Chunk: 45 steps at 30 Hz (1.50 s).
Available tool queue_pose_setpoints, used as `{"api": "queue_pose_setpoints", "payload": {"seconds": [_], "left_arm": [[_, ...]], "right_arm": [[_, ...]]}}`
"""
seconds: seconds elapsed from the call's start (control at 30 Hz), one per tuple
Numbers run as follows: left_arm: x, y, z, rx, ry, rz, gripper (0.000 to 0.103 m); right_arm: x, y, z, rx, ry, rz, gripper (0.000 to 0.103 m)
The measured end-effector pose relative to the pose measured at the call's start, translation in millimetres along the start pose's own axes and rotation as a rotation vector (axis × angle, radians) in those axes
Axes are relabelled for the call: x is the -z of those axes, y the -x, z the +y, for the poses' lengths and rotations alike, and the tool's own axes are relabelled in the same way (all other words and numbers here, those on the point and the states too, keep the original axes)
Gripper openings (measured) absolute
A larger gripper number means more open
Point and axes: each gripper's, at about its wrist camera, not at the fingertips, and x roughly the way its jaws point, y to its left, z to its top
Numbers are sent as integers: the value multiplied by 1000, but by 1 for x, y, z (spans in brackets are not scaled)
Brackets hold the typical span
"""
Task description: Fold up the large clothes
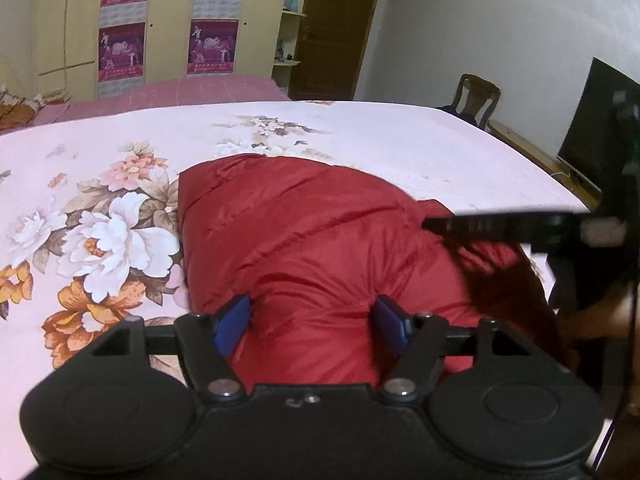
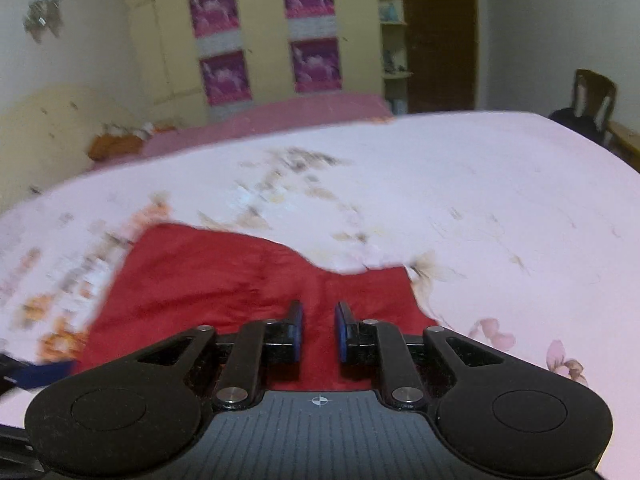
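A red puffy jacket (image 1: 312,240) lies on the floral pink bedsheet (image 1: 100,160), bunched into a rounded heap. My left gripper (image 1: 314,320) is open, its blue pads pressed against the near edge of the jacket on either side of a bulge. My right gripper (image 1: 500,226) reaches in from the right, just above the jacket's right part. In the right wrist view the jacket (image 2: 240,280) lies flat in front of my right gripper (image 2: 319,330), whose jaws stand a small gap apart over the red fabric with nothing between them. This view is blurred.
The bed's pink floral sheet (image 2: 480,200) stretches far ahead and to the right. A wooden chair (image 1: 476,100) and a dark TV screen (image 1: 600,120) stand at the right. A yellow wardrobe with purple posters (image 1: 168,20) and a brown door (image 1: 336,28) are behind.
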Motion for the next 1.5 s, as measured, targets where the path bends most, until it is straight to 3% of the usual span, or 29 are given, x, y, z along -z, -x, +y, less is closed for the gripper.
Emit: {"api": "queue_pose_setpoints", "payload": {"seconds": [0.37,0.57,0.6,0.67,0.7,0.8,1.07,1.13,1.33,1.5], "left_arm": [[-9,-32,7,-28,40,47,73],[-11,-27,7,-48,46,72,77],[-12,-25,7,-51,52,74,77],[-14,-22,6,-54,59,76,75],[-14,-20,6,-54,55,75,74],[-15,-11,3,-52,39,64,72],[1,34,0,5,35,43,71],[8,44,-2,26,37,51,71],[35,63,-8,101,49,117,71],[52,52,-4,96,35,150,72]], "right_arm": [[26,-43,-5,72,34,-1,14],[6,-25,-21,-14,-46,59,18],[3,-18,-21,-26,-53,50,22],[-1,0,-17,-50,-29,8,74],[-2,10,-13,-53,-4,-15,79],[0,36,-2,-65,71,-47,79],[32,86,2,-112,64,-27,76],[43,95,4,-106,74,-9,65],[79,117,-1,-76,54,59,64],[107,108,-14,-43,21,160,64]]}}
